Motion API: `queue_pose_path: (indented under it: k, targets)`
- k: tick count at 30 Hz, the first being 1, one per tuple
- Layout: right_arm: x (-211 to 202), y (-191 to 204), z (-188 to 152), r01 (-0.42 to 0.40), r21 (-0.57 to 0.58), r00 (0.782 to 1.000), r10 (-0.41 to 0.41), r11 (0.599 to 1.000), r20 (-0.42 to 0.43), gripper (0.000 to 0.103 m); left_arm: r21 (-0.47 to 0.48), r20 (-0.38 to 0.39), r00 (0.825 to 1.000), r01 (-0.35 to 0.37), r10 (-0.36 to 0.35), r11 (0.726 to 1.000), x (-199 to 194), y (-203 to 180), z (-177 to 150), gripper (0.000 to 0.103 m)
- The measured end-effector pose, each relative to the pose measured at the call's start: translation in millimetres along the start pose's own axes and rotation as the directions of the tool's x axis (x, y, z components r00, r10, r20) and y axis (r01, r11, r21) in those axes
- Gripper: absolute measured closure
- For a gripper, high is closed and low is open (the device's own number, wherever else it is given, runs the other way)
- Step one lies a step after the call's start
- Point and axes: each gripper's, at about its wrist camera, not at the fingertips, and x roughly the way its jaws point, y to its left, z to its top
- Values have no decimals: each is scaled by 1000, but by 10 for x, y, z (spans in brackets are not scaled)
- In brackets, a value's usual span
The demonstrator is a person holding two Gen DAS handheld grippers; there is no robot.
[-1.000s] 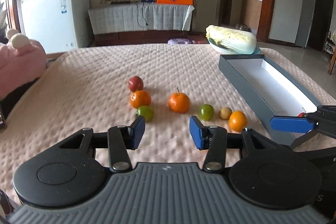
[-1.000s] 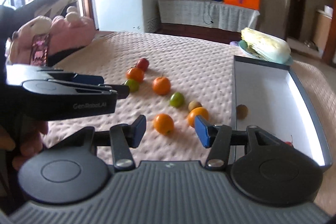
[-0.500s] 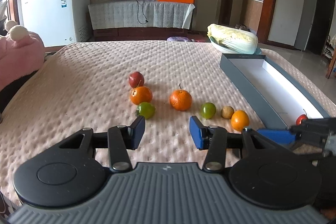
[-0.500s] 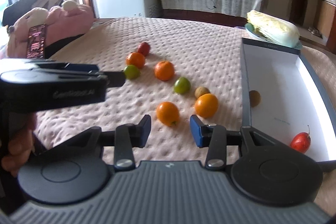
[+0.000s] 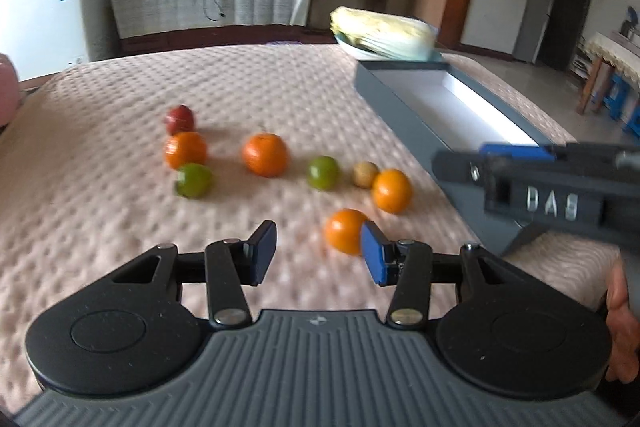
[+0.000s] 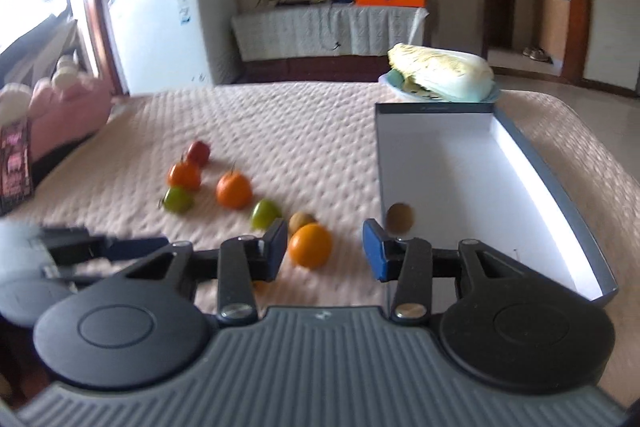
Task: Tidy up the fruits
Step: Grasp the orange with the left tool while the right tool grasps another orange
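The right gripper [image 6: 325, 251], jaws part open and empty after narrowing, has an orange [image 6: 310, 245] just ahead at eleven o'clock; the box [image 6: 560, 187] lies at one o'clock.

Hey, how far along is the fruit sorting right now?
Barely started. Done: one brown fruit is visible in the grey box. In hand: nothing. The left gripper is open beside the nearest orange, and the right gripper, whose jaws have just been closing a little, frames another orange without gripping it. Left: eight fruits lie on the pink bedspread.
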Motion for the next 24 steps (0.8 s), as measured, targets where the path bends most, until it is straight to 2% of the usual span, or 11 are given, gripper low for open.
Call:
queue_pose_path:
  k: [4,9,11,12,17,20,24]
  targets:
    - [19,-81,21,-4,43,1000,4,999,-9,58,13,-13,1000,-6,7,1000,166,-142,-6,50]
    - [9,-89,18,-6,31,1000,6,999,-6,58,14,-41,999,-21,21,1000,370,-204,-4,50]
    - [7,-119,16,-7,37,1000,7,999,-8,58,26,-35,999,-25,26,999,413,-235,-3,53]
    - [9,-134,18,-5,42,1000,5,999,-8,58,34,-33,999,-19,20,999,428,-247,-6,63]
    - [34,-162,28,-7,66,1000,8,998,-10,58,9,-30,999,-9,9,1000,447,-212,8,64]
    - [60,-130,34,-11,69,1000,11,998,-9,58,-25,-10,999,-38,38,999,361,-95,24,64]
    - [124,-42,12,-22,47,1000,23,999,-18,58,-62,-13,994,-112,111,992,257,159,16,64]
